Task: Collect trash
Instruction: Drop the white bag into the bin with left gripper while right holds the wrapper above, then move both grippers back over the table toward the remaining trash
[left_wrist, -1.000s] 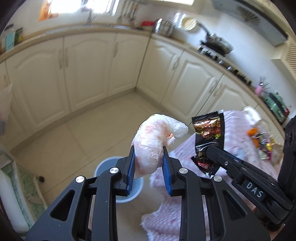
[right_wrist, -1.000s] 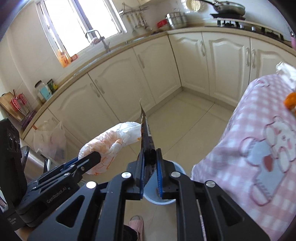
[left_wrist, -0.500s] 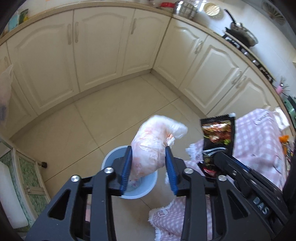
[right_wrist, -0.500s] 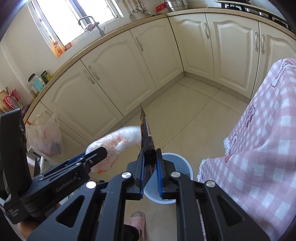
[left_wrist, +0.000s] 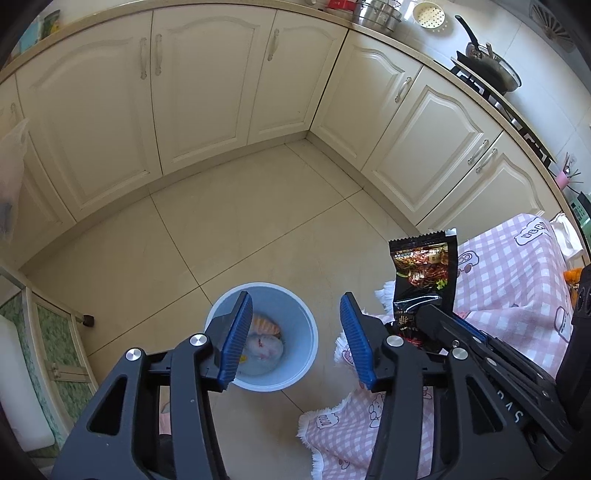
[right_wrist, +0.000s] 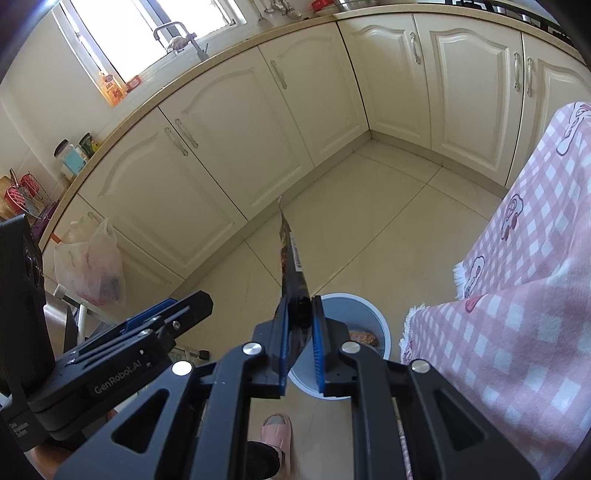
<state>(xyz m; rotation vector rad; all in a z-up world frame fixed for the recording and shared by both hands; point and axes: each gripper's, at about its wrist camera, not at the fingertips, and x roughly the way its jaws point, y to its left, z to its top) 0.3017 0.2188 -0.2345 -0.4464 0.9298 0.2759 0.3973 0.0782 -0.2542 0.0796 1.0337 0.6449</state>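
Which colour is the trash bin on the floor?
Light blue bin; the left wrist view shows it best.

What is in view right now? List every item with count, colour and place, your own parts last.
Bin: one, light blue, on the floor below the grippers.
Crumpled bag: one, white and orange, inside the bin.
Snack wrapper: one, black, clamped in the right gripper.
Tablecloth: one, pink checked, draped at right.
Cabinets: cream, along the walls.
Pan: one, dark, on the stove.
Hanging bag: one, clear, on a cabinet at left.
Slipper: one, pink, on the person's foot.
Left gripper: open, above the bin.
Right gripper: shut on the wrapper.
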